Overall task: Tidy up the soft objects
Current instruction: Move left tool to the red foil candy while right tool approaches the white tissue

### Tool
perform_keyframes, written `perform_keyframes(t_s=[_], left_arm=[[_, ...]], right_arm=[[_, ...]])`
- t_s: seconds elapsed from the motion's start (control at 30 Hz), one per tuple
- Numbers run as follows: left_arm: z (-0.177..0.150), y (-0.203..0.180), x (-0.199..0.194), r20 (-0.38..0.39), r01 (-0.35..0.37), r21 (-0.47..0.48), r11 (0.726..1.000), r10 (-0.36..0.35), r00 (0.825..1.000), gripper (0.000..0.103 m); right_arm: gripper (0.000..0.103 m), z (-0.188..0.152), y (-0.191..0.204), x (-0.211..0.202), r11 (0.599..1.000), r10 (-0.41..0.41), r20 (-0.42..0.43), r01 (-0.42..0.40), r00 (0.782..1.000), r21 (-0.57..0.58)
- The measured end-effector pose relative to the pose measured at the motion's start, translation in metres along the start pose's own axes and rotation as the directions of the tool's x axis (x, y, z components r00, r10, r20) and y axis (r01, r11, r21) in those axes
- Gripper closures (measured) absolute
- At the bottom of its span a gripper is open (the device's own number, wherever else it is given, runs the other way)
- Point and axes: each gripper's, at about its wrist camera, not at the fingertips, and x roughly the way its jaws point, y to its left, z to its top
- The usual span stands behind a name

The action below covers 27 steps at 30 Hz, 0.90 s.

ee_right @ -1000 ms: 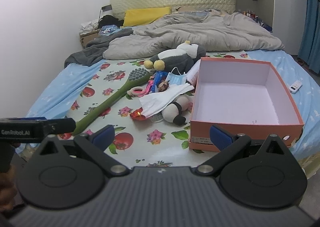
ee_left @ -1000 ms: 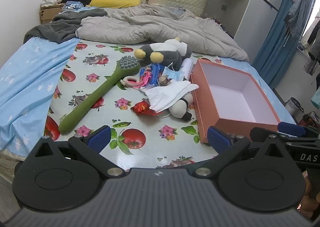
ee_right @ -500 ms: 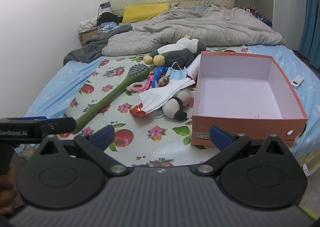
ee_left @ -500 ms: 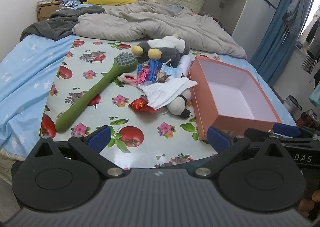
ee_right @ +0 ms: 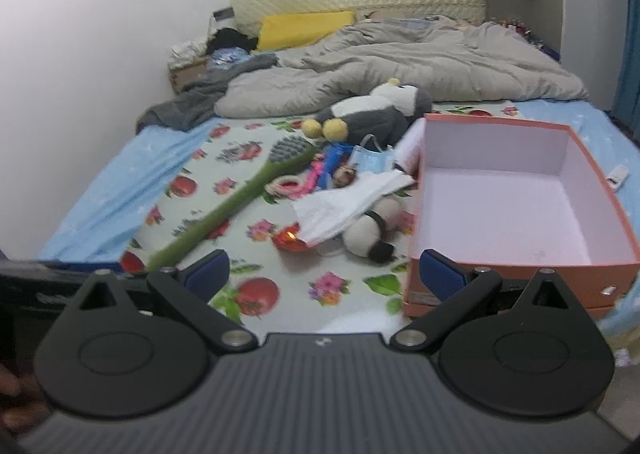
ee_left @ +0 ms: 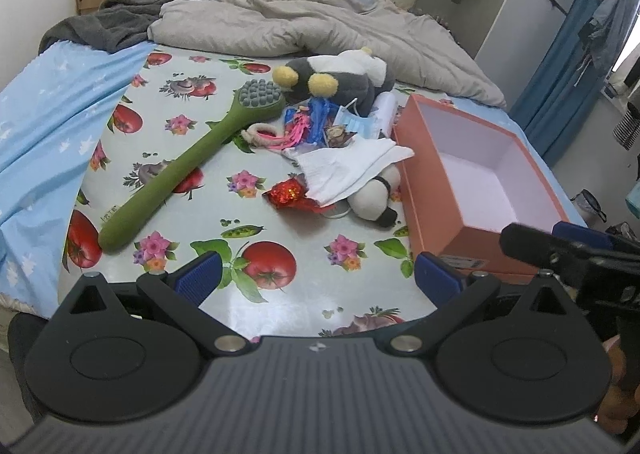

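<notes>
We face a bed under a glossy fruit-print tablecloth (ee_left: 280,238). In the left wrist view, our left gripper (ee_left: 318,274) gapes empty; ahead and rightward lies the small black-and-white plush panda (ee_left: 374,199), beside the open salmon cardboard box (ee_left: 424,189). In the right wrist view, our right gripper (ee_right: 326,274) also spreads empty, the panda (ee_right: 370,232) ahead. It looks light and squashy; we'd pinch its round body.

Bare cloth (ee_left: 320,254) before pile (ee_left: 340,173); box (ee_left: 480,181) seemingly unobstructed
</notes>
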Motion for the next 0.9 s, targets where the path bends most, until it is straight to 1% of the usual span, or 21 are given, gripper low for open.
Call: perform_keyframes(t_s=[0.17, 0.23, 0.3, 0.47, 0.57, 0.6, 0.63, 0.7, 0.8, 0.9], left_arm=[[0.005, 0.014, 0.025, -0.027, -0.008, -0.033, 0.999, 0.007, 1.0, 0.0], [0.008, 0.02, 0.034, -0.028, -0.019, -0.056, 0.998, 0.017, 0.999, 0.0], [0.01, 0.025, 0.045, -0.041, -0.011, -0.063, 0.998, 0.008, 0.999, 0.0], [0.018, 0.036, 0.074, -0.055, -0.011, -0.063, 0.998, 0.007, 0.998, 0.0], [0.023, 0.044, 0.091, -0.054, -0.002, -0.079, 0.997, -0.002, 0.999, 0.001], [0.025, 0.047, 0.097, -0.051, 0.006, -0.083, 0.997, -0.011, 0.999, 0.001], [0.026, 0.05, 0.103, -0.047, 0.013, -0.089, 0.996, -0.017, 0.999, 0.001], [0.029, 0.054, 0.114, -0.044, 0.019, -0.101, 0.995, -0.023, 0.999, 0.002], [0.034, 0.061, 0.133, -0.058, 0.029, -0.111, 0.993, -0.036, 0.998, 0.007], [0.037, 0.064, 0.15, -0.075, 0.048, -0.105, 0.993, -0.056, 0.996, 0.008]], right_arm=[[0.0, 0.007, 0.004, 0.021, 1.0, 0.013, 0.0, -0.013, 1.0, -0.005], [0.0, 0.009, 0.004, 0.029, 1.0, -0.001, 0.011, 0.001, 1.0, 0.005], [0.0, 0.012, 0.002, 0.037, 1.0, -0.021, 0.023, 0.02, 1.0, 0.021], [0.0, 0.023, -0.002, 0.068, 0.999, 0.003, 0.005, -0.003, 1.0, 0.044], [0.007, 0.028, 0.0, 0.084, 0.999, 0.015, -0.005, -0.015, 1.0, 0.04], [0.011, 0.03, 0.0, 0.089, 0.999, 0.024, -0.007, -0.023, 1.0, 0.04], [0.021, 0.031, 0.002, 0.094, 0.999, 0.032, -0.013, -0.032, 0.999, 0.034], [0.032, 0.033, 0.005, 0.105, 0.999, 0.037, -0.026, -0.036, 0.999, 0.019], [0.032, 0.034, 0.009, 0.122, 0.999, 0.034, -0.044, -0.034, 0.998, 0.001], [0.032, 0.035, 0.008, 0.141, 1.0, 0.021, -0.06, -0.021, 0.998, -0.002]])
